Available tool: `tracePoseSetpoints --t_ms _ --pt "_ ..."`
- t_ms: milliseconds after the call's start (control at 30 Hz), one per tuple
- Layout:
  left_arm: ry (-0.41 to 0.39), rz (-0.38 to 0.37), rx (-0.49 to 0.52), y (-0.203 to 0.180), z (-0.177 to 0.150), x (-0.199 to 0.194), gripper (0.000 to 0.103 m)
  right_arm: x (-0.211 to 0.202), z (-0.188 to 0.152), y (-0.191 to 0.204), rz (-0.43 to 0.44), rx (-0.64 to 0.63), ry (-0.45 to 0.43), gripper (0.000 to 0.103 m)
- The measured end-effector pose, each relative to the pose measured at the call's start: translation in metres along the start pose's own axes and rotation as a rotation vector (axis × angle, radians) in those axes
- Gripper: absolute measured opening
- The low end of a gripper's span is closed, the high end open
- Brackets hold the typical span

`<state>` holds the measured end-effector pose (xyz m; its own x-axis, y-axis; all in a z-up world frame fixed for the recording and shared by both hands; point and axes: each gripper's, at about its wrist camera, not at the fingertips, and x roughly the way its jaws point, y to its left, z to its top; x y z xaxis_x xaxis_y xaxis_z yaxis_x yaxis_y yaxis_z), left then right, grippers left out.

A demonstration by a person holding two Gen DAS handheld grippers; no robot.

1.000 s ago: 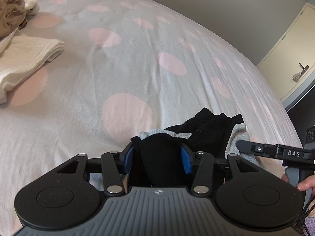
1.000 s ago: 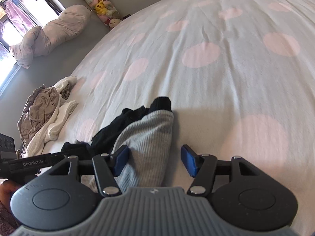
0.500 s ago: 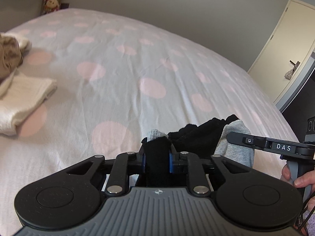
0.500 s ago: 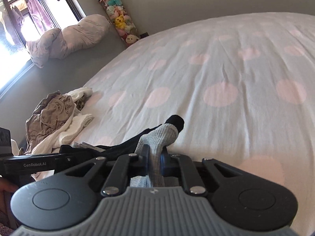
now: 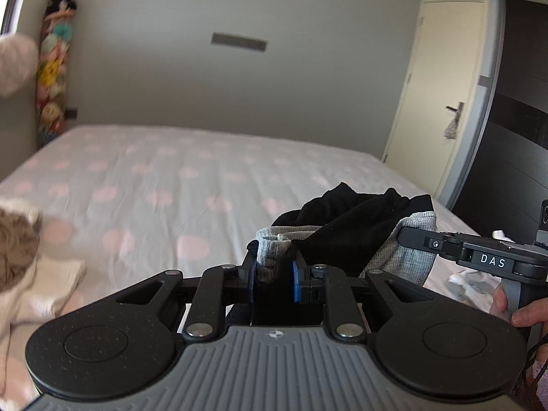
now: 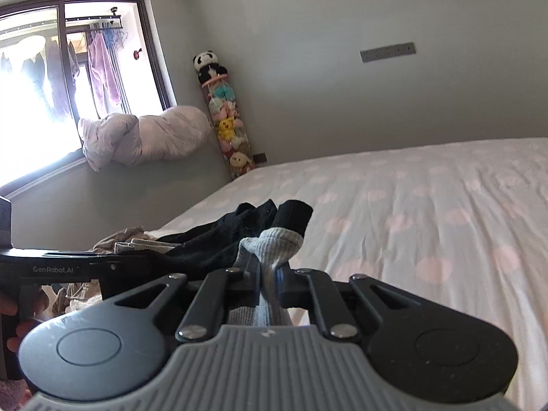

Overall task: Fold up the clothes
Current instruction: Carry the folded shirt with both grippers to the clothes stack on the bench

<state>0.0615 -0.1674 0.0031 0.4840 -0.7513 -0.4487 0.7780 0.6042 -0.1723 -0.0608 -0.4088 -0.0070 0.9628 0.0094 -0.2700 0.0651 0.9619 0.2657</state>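
Far left: loose pile of clothes [image 5: 13,250] on the bed [image 5: 191,171], beige and white, blurred, not yet folded.
Left gripper [image 5: 273,274]: fingers [image 5: 251,279] narrow, clamped on a bunch of grey and black cloth.
Garment [image 5: 356,229]: grey ribbed knit with black parts, hanging crumpled between the two grippers, lifted above the bed near its front edge.
Right gripper [image 6: 268,282]: fingers [image 6: 279,279] nearly together, pinching a grey ribbed fold; black cuff just beyond.
Handling: soft, light, limp; no shape of its own, sags wherever not supported; ribbed knit probably stretchy, not slippery, not fragile.
Where to hold: at two far corners or at a hem, not in a bunch as now, for flat spreading.
Right side: bare polka-dot sheet, enough place for laying out.
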Motion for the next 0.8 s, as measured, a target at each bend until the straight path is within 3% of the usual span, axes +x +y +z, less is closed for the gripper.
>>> tracePoseSetpoints --t_ms 333,633,800 --pt "-0.12 -0.22 0.179 -0.132 0.058 -0.008 0.017 -0.146 0.058 -0.032 -0.196 -0.077 -0.22 0.009" --pt "-0.153 -0.547 0.267 -0.27 0.088 0.004 0.017 -0.302 0.106 -0.075 -0.456 -0.161 -0.335 0.009" --pt "-0.128 -0.735 0.299 -0.343 0.09 0.017 0.016 -0.375 0.114 -0.098 -0.602 -0.171 -0.333 0.009"
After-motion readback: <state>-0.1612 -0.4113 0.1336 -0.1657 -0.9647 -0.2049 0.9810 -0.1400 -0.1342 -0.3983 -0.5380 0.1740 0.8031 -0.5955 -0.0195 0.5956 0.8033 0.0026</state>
